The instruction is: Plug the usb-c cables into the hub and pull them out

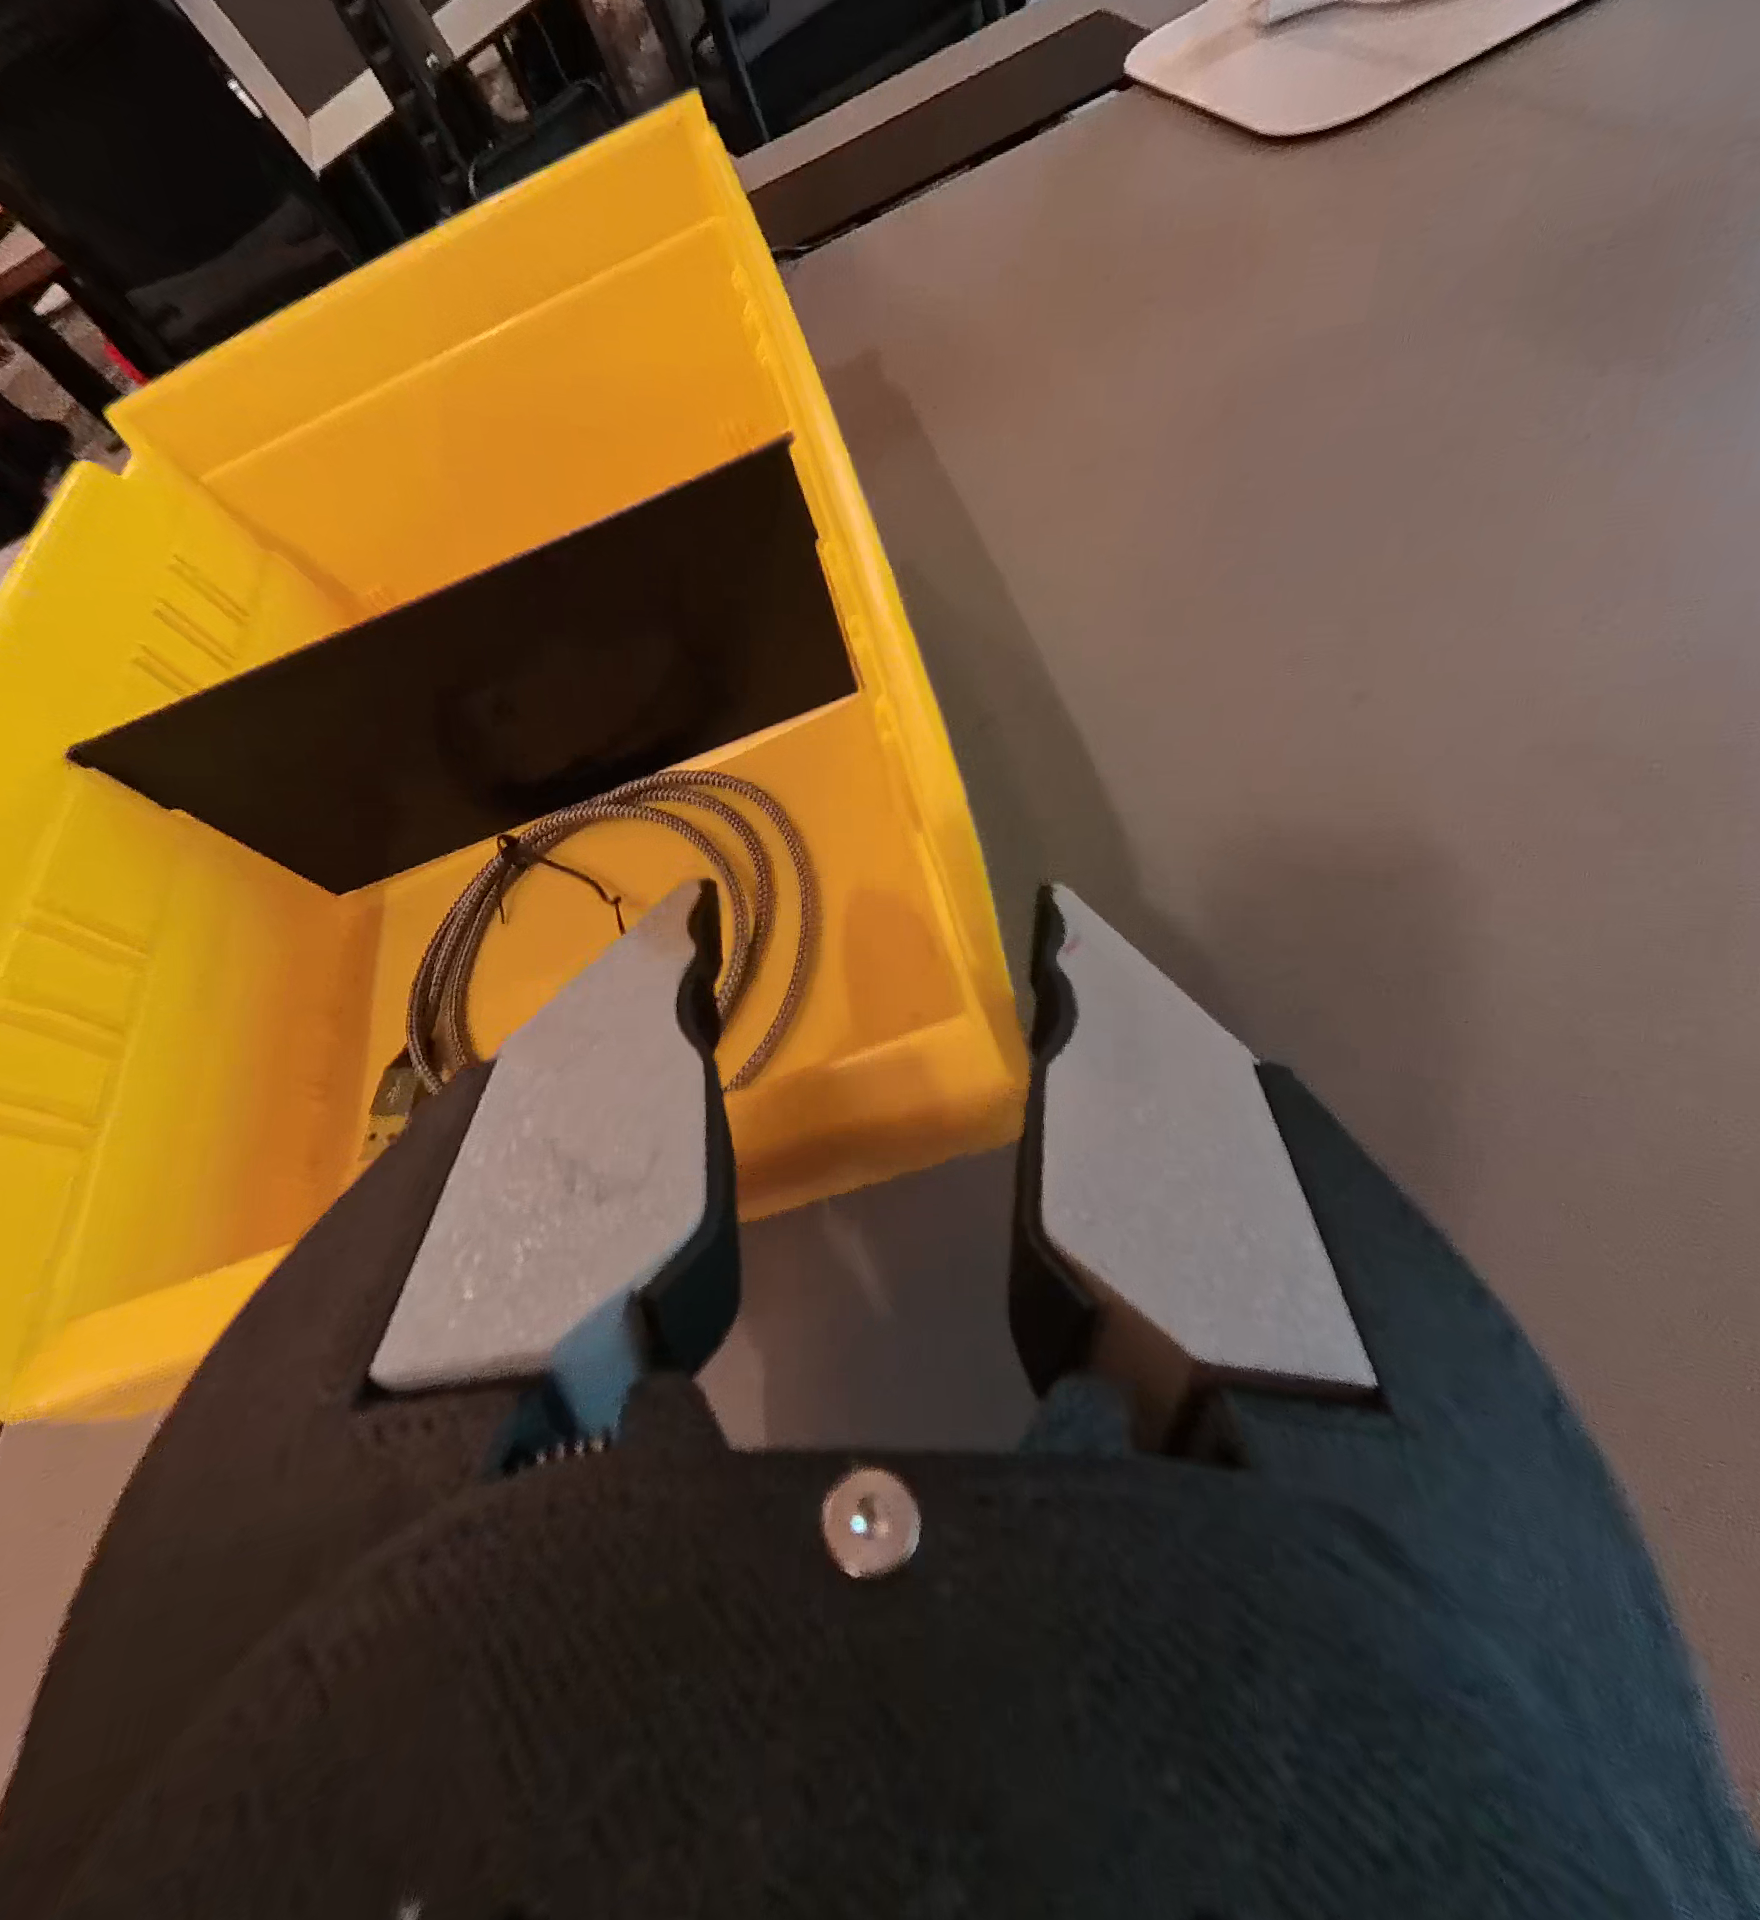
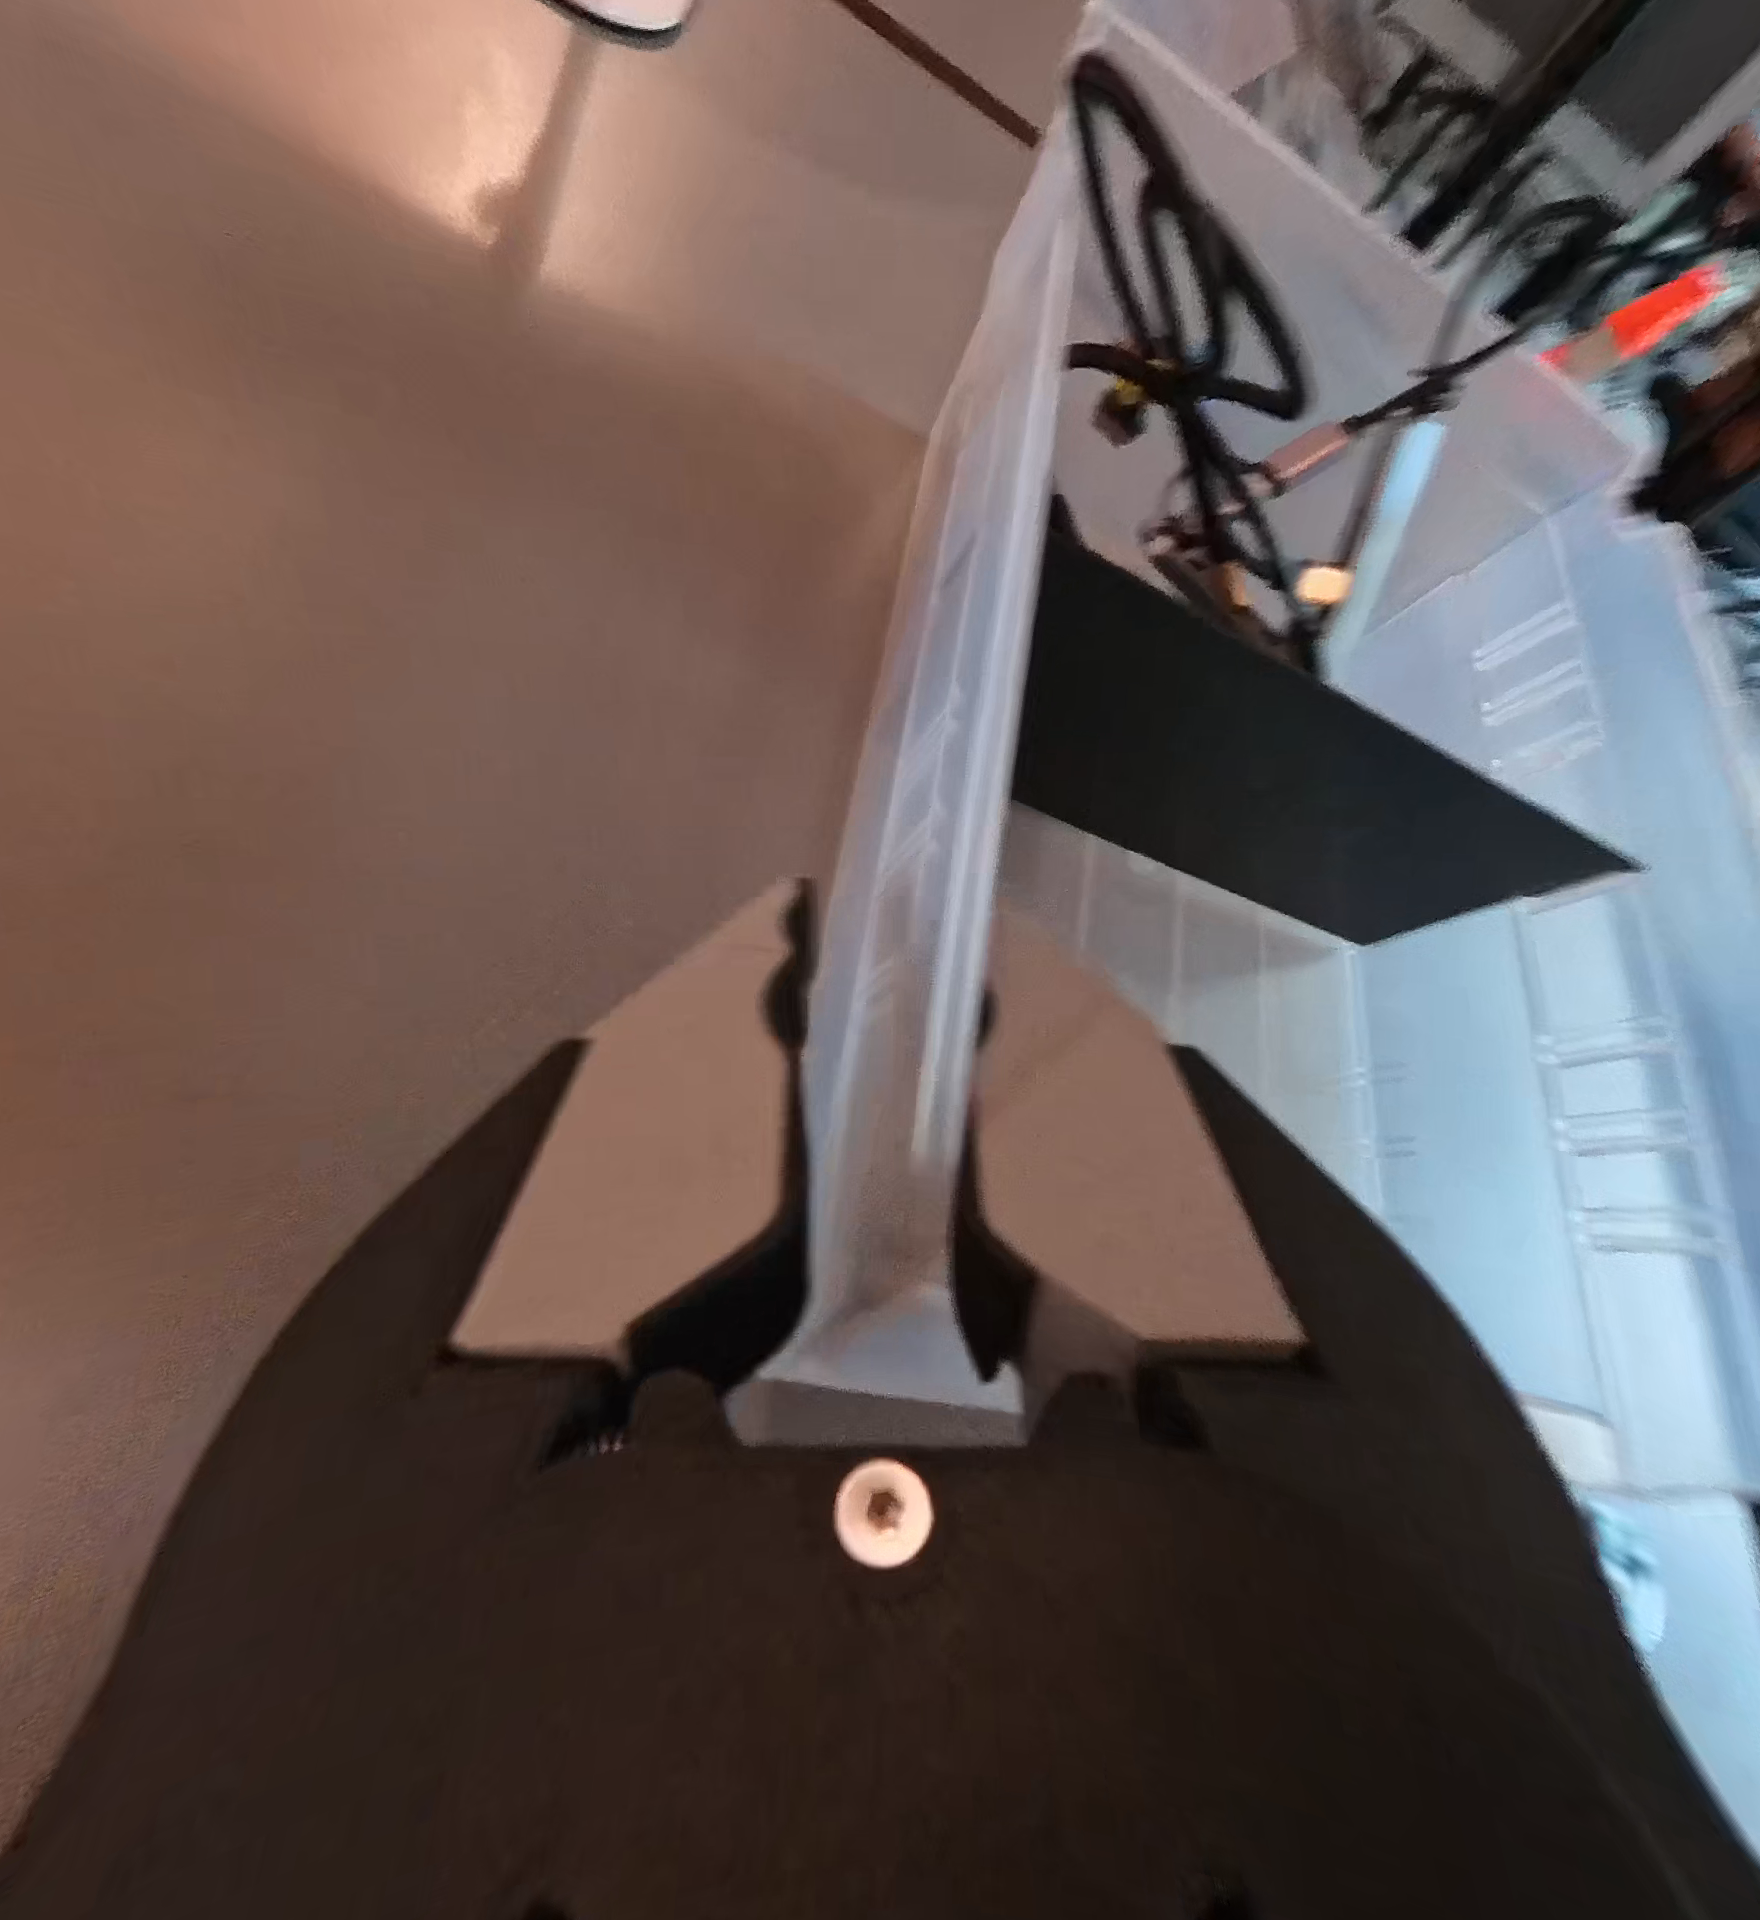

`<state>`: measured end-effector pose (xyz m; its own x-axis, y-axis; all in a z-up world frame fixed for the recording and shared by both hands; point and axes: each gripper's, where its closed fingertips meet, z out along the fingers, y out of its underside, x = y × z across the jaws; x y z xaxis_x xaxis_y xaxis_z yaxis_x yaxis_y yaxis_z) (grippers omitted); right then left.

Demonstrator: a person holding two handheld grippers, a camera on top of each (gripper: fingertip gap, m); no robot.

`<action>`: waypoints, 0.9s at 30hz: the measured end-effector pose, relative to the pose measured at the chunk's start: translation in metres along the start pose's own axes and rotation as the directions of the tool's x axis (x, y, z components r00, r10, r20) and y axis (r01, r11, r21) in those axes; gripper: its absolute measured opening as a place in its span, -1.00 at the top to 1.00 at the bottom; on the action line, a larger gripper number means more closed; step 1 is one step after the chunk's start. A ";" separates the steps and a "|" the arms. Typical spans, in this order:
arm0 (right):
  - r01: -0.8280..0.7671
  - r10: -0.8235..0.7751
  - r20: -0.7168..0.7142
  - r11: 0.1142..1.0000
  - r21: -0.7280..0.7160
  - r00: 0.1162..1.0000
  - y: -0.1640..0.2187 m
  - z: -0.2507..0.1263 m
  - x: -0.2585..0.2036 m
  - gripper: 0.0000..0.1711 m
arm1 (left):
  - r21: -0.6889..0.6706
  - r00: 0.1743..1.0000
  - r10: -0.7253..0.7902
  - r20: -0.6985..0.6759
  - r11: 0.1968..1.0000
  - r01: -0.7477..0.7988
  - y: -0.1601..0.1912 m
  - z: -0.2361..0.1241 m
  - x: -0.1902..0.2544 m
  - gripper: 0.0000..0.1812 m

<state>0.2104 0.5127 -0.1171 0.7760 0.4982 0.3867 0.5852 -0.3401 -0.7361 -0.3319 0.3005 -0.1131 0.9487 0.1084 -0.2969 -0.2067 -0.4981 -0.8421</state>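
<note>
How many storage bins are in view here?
2. A yellow bin ahead-left of the left gripper; a clear bin whose wall sits between the right gripper's fingers. Others may lie out of view.

Past my left fingertips, a braided fabric cable (image 1: 637, 914) lies in a glossy yellow plastic bin (image 1: 76, 1039); my right fingers straddle a frosted translucent plastic bin wall (image 2: 917, 935).

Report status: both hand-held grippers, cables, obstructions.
Left hand-held gripper open, empty, above yellow bin. Braided cable coiled behind black divider. Right hand-held gripper astride clear bin wall; grip unclear. Hub unseen.
</note>
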 end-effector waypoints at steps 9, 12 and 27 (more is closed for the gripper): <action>-0.010 0.010 0.006 1.000 0.026 1.000 0.000 -0.013 0.000 0.94 | 0.021 0.994 0.105 0.039 0.994 -0.106 -0.004 -0.003 -0.003 0.95; -0.027 0.027 0.019 1.000 0.011 0.999 -0.002 -0.017 -0.011 0.95 | 0.031 0.994 0.106 0.033 0.994 -0.107 -0.004 -0.009 -0.013 0.96; -0.107 0.015 0.542 0.985 0.137 0.840 -0.135 -0.050 -0.302 0.26 | 0.350 0.993 0.075 0.093 0.931 -0.103 -0.104 -0.095 -0.020 0.95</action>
<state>-0.0909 0.3683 -0.1071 0.5337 0.8456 0.0126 0.4611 -0.2785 -0.8425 -0.3061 0.2684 0.0236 0.9042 0.1505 -0.3998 -0.3740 -0.1736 -0.9110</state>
